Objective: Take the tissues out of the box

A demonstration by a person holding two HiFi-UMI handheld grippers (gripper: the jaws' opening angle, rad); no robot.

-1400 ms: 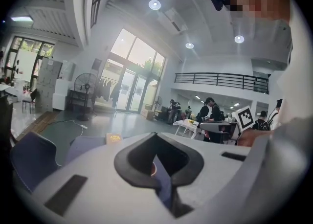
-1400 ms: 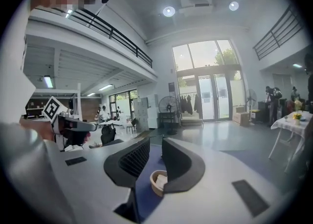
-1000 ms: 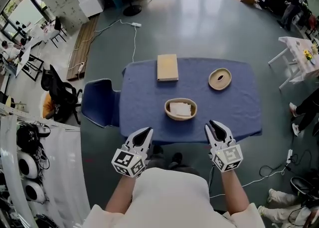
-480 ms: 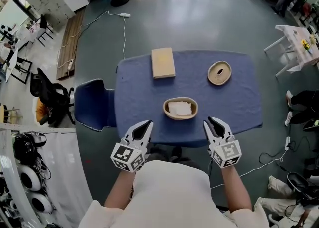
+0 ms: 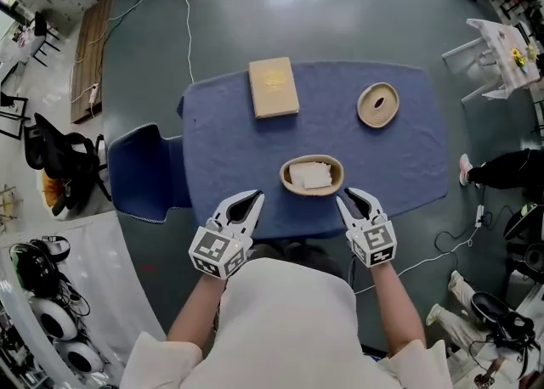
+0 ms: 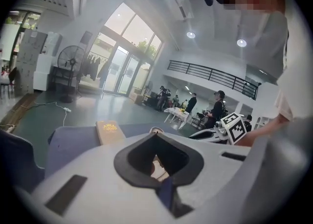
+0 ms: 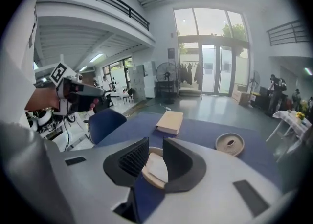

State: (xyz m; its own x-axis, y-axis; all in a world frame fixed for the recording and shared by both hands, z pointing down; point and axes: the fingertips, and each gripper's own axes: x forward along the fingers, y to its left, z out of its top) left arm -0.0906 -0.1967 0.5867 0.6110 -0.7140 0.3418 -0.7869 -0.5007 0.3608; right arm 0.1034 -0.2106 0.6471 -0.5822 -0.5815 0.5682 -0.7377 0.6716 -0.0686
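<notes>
Wooden oval tissue box [image 5: 313,175], tissues inside, sits at 6 o'clock on the blue table [image 5: 221,149]. Head view puts left gripper [image 5: 253,200] at its 8, right gripper [image 5: 353,199] at 4. Gripper views settle jaws: left tips together, empty. Right jaws just been opening, nothing gripped, box seen beyond the gap.

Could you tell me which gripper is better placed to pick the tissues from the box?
Right. The right gripper sits nearer the oval wooden box of white tissues; its jaws, just opening and empty, line up on them. The left gripper has its jaws together.
</notes>
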